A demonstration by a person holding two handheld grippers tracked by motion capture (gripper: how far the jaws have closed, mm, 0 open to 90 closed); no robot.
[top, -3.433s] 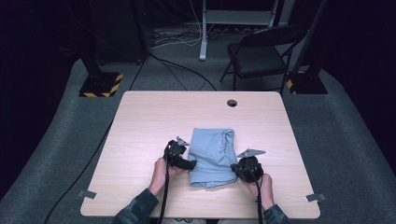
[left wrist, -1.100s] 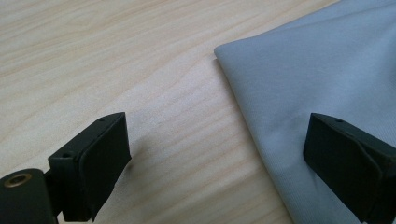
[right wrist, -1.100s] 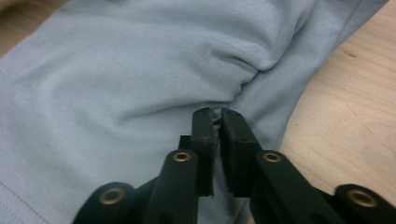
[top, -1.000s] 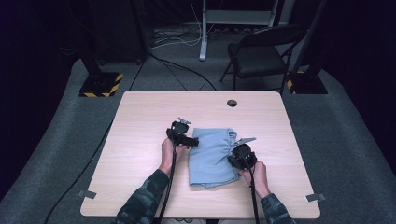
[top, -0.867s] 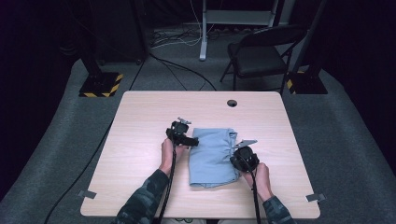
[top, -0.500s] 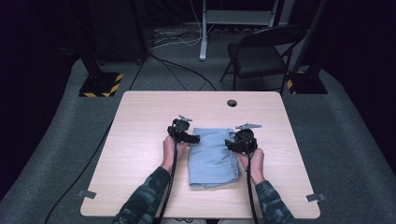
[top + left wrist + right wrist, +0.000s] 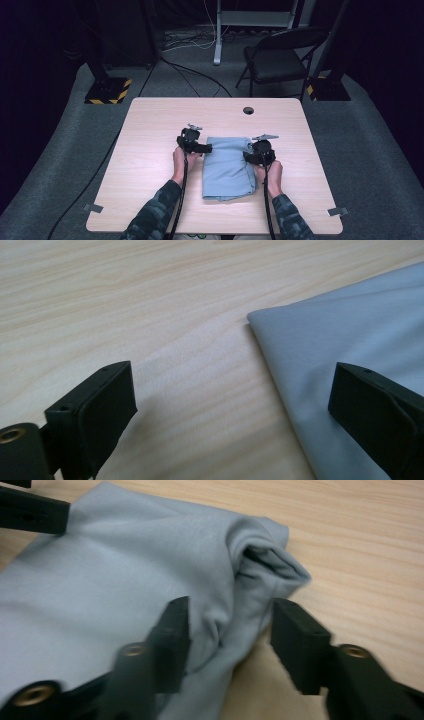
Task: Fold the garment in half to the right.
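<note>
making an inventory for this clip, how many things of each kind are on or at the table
folded grey cloth: 1
handheld grippers: 2, left gripper and right gripper
folding chair behind the table: 1
total: 4
</note>
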